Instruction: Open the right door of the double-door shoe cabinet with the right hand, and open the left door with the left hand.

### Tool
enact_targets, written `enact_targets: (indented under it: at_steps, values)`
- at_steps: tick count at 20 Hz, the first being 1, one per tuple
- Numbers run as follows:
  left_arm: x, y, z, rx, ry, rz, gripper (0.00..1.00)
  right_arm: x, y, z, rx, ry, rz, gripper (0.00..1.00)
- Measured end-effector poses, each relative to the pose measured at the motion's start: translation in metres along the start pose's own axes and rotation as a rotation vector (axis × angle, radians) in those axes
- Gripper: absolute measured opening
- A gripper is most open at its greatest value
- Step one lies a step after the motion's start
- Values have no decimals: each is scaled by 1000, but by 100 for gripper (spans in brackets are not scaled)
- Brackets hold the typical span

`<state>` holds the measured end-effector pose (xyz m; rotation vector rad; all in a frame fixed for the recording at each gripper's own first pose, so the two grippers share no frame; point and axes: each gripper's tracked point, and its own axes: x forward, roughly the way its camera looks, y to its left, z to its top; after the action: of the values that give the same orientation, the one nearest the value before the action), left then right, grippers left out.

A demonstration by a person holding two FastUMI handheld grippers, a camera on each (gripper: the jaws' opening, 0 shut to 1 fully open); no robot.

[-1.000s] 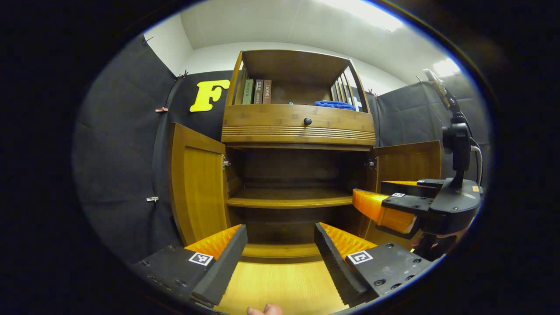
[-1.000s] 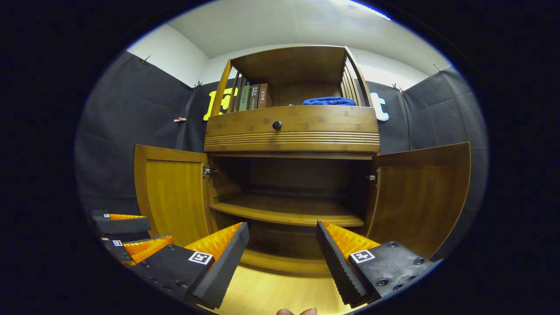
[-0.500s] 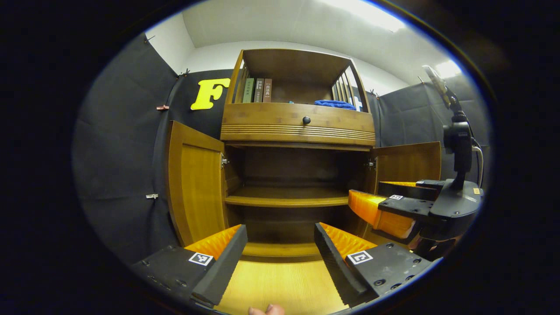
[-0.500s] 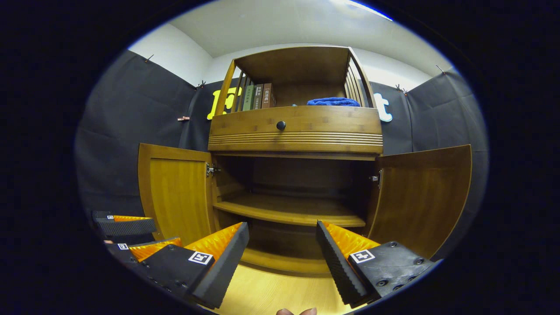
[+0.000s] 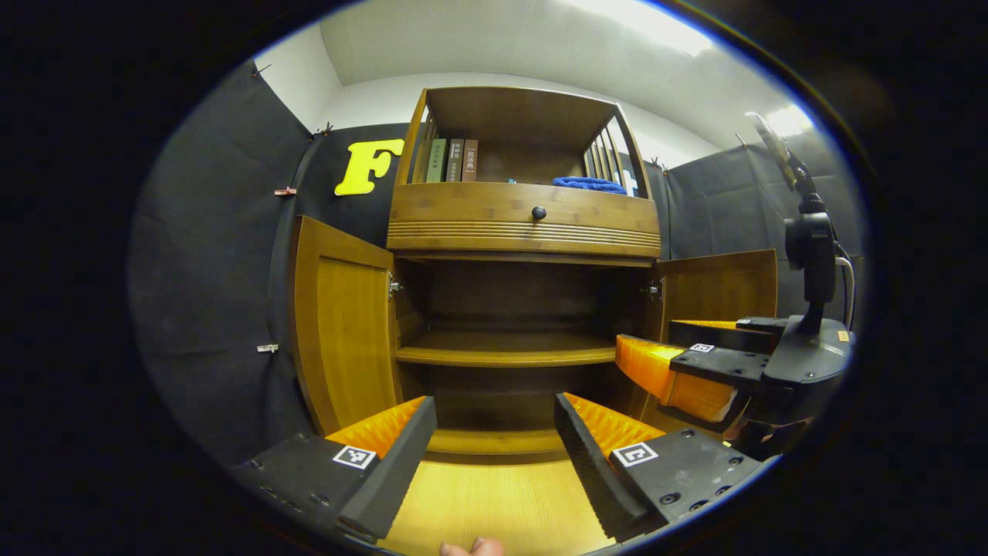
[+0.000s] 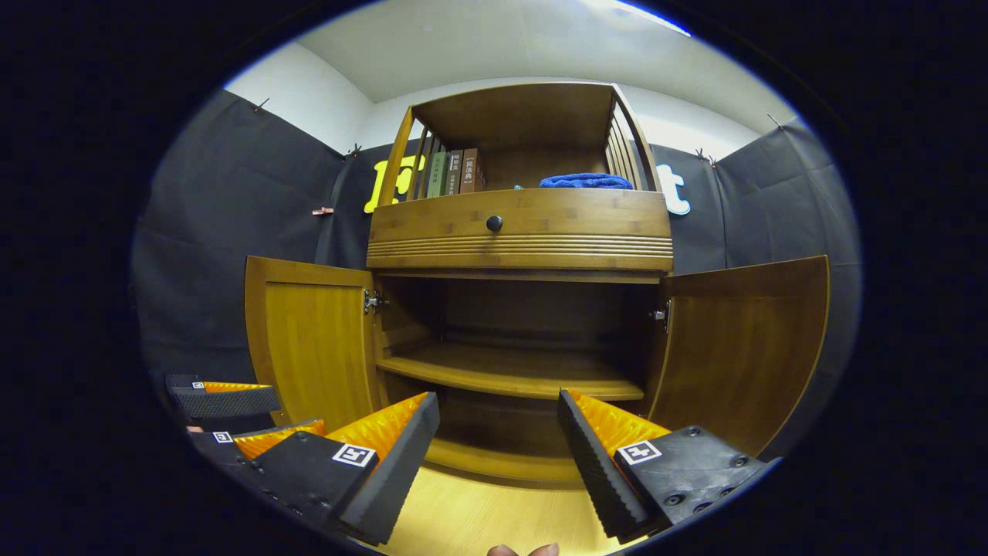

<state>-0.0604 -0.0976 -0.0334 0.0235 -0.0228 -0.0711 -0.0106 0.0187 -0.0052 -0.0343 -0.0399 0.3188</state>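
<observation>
Black cloth lines the booth behind a wooden shoe cabinet (image 5: 525, 232) standing on a pale wood floor (image 5: 494, 502). From the left gripper view, both of its doors stand swung out: the left door (image 5: 343, 324) and the right door (image 5: 718, 286). Inside, one shelf (image 5: 505, 351) lies bare. Above sits one drawer (image 5: 525, 220) with a dark knob (image 5: 539, 212); the open top compartment holds three books (image 5: 454, 161) upright at the left and one blue cloth (image 5: 589, 184) at the right. The left tool (image 5: 494, 444) hangs before the opening with fingers spread, gripping nothing; the right tool (image 5: 679, 351) shows at the right, near the right door, also spread. From the right gripper view, the cabinet (image 6: 521, 232) shows the left door (image 6: 312, 340) and right door (image 6: 741, 347) wide open, the same three books (image 6: 455, 171) and blue cloth (image 6: 584, 181) up top. The right tool (image 6: 498, 448) is spread and empty; the left tool (image 6: 231, 413) sits low left, beside the left door.
</observation>
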Motion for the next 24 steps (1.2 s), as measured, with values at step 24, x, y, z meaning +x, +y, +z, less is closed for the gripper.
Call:
enact_targets:
  at_steps: [24]
  values:
    - [-5, 5, 1, -8, -12, -8, 96, -4, 7, 3, -11, -11, -6, 96]
